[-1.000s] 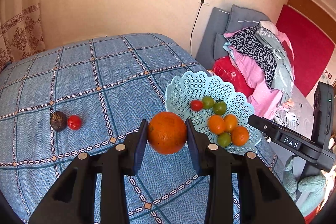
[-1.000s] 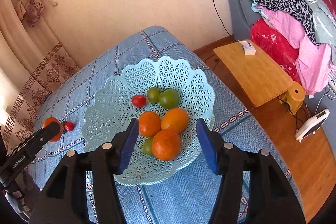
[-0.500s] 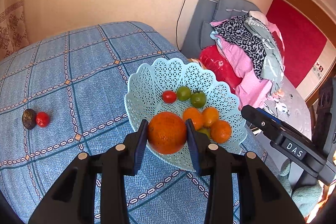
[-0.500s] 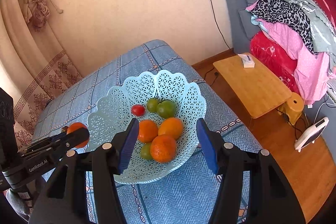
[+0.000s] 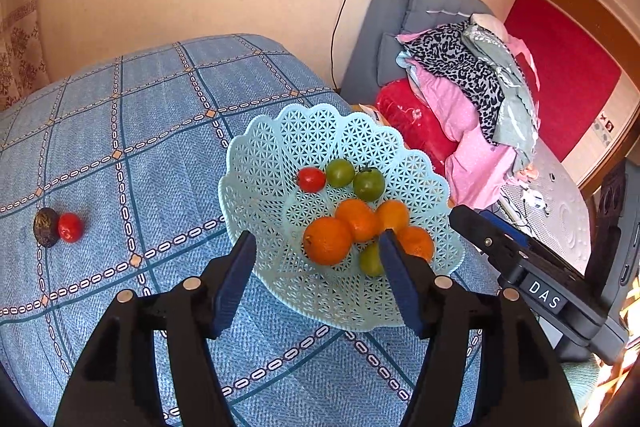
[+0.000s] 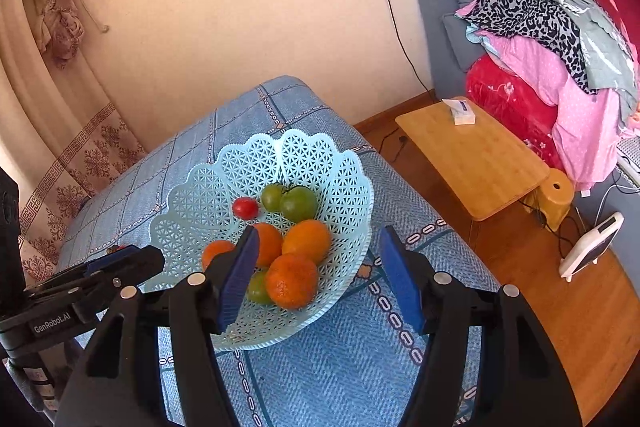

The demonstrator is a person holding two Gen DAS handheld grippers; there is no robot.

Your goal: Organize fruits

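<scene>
Left wrist view: the left tongs (image 5: pixel 316 257) have just been spreading and now stand apart with nothing pinched; the big orange (image 5: pixel 327 240) lies free in the basket (image 5: pixel 256 163) just beyond their tips. In the basket I count four orange fruits, two green tomatoes (image 5: pixel 369 183) side by side, one red tomato (image 5: pixel 311 179), and one green fruit (image 5: pixel 370 261) half hidden by the right-hand pad. Far off to the left of the tongs, one small red tomato (image 5: pixel 70 227) touches one dark fruit (image 5: pixel 46 227) on the blue tabletop (image 5: pixel 152 115). Bare cloth lies between that pair and the basket. The basket sits near the tabletop's right edge. The right tongs (image 5: pixel 472 227) reach in beside the basket's right rim.

Right wrist view: the right tongs (image 6: pixel 318 255) have just been widening slightly; they hang spread above the basket's near side, gripping nothing. The same eight fruits show. The left tongs (image 6: pixel 154 257) point at the basket's left rim. The fruits are round, so no long axis can be told.
</scene>
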